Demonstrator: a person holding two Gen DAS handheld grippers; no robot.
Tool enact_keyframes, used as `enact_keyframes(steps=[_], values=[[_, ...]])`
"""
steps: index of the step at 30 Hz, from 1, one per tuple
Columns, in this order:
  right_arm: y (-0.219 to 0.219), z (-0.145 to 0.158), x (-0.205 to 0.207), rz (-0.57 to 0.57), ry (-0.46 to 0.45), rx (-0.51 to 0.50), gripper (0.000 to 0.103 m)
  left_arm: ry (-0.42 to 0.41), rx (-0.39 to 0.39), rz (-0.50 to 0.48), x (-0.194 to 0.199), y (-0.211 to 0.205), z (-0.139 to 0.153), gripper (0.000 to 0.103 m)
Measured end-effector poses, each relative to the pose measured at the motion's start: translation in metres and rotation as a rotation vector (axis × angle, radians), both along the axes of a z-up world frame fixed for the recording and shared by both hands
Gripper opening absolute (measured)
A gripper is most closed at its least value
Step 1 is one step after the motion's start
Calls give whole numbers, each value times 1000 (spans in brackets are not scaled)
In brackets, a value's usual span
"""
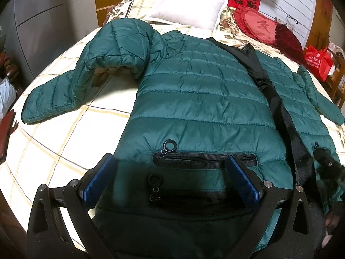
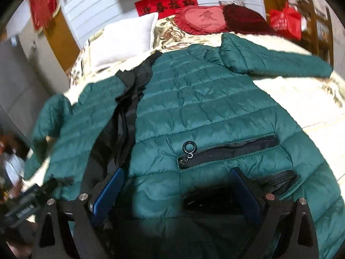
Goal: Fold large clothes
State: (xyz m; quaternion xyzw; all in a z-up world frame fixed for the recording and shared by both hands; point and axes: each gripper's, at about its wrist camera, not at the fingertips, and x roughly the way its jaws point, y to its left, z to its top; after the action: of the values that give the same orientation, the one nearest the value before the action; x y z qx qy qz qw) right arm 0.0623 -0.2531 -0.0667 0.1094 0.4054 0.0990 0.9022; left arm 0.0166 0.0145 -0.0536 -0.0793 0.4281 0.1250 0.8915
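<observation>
A dark green quilted jacket lies front up on the bed, both sleeves spread and a black strip running down its opening. My left gripper is open over the hem of one front panel, blue fingers on either side of a zip pocket with a ring pull. In the right wrist view the same jacket fills the frame. My right gripper is open over the other panel's hem, below its zip pocket. Its left finger sits by the black opening strip.
The bed has a cream checked sheet. A white pillow, a red heart cushion and a dark red cushion lie at the head. A red bag sits on a wooden rack beside the bed. A grey wardrobe stands on the left.
</observation>
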Motion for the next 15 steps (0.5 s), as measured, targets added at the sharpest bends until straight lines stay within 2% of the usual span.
enact_keyframes(steps=[11,15], values=[[-15,2,4,-28,22,136,98,4,-1,2,1,0,-1,103],[-16,2,5,-26,31,148,98,5,-1,2,1,1,-2,103]])
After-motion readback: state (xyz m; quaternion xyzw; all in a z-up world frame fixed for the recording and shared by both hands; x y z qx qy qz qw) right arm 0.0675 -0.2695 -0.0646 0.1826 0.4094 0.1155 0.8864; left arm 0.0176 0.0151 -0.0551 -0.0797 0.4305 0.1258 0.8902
